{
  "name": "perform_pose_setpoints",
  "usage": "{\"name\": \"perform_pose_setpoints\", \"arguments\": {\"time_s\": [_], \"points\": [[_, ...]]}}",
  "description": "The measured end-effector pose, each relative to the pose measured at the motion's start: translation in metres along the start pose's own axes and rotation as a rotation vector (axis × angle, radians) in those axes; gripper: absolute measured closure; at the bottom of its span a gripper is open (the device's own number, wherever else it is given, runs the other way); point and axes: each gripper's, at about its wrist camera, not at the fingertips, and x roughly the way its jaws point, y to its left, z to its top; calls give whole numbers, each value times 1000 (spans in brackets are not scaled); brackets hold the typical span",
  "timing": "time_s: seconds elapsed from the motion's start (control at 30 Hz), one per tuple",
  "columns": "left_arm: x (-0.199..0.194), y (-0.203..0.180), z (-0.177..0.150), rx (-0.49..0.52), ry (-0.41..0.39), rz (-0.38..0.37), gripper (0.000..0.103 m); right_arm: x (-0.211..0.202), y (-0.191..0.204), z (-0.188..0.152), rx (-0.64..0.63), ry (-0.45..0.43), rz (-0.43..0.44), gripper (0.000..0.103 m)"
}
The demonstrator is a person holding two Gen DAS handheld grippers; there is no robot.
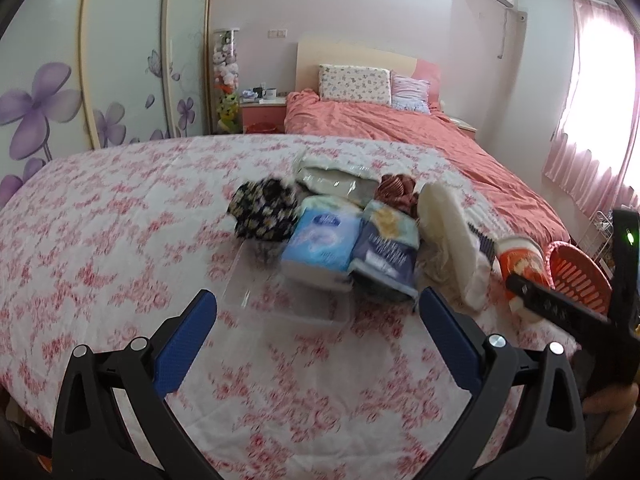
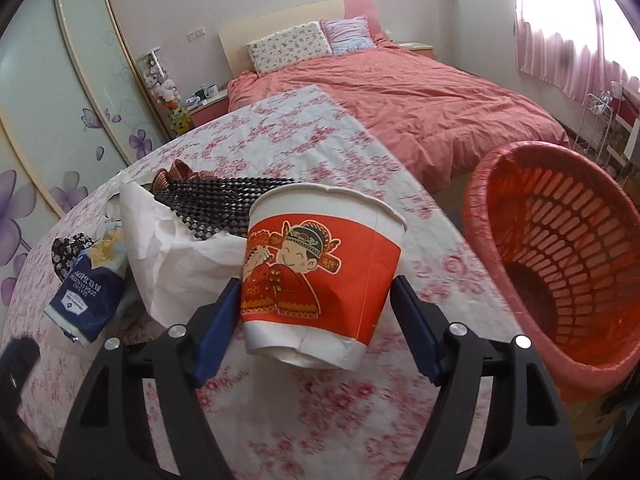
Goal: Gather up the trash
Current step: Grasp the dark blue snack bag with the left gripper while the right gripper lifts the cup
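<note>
Basket (image 2: 560, 264) tilted mouth-up beside the floral table (image 2: 320, 420), cup carried toward it.

I keep the red-and-white paper cup (image 2: 320, 280) upright between the right gripper (image 2: 316, 324) pads; the left pad touches it, the right shows a gap, so I cannot tell if the grip is firm. My left gripper (image 1: 316, 312) hangs wide and empty before the remaining packets (image 1: 324, 244), ready for the next piece.
</note>
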Motion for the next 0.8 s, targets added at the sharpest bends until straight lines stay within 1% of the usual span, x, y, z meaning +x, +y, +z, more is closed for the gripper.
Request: {"name": "perform_pose_setpoints", "arguments": {"time_s": [0.13,0.27,0.37,0.4,0.43,0.5,0.57,0.67,0.73,0.77,0.8], "points": [[9,-12,14,14,-2,-10,3,-13,-10,-1,2,-19,-14,30],[26,-27,21,63,14,5,3,-20,-18,-1,16,-24,-9,30],[38,-35,21,107,20,53,4,-23,-24,-1,25,-22,-6,30],[46,-38,20,131,37,80,8,-23,-24,-1,26,-21,-5,30],[50,-39,20,140,50,88,10,-22,-25,-3,27,-19,-3,30],[57,-42,17,161,71,99,11,-21,-26,-4,28,-13,-2,30],[63,-47,13,194,84,129,16,-20,-26,-6,30,-7,-3,30],[66,-51,9,221,92,148,22,-19,-26,-7,32,-4,-4,30],[65,-53,7,232,83,156,30,-19,-26,-7,32,-4,-5,30],[65,-53,8,232,78,156,41,-19,-26,-7,32,-4,-4,30],[64,-51,9,228,74,152,48,-19,-26,-7,32,-5,-4,30]]}}
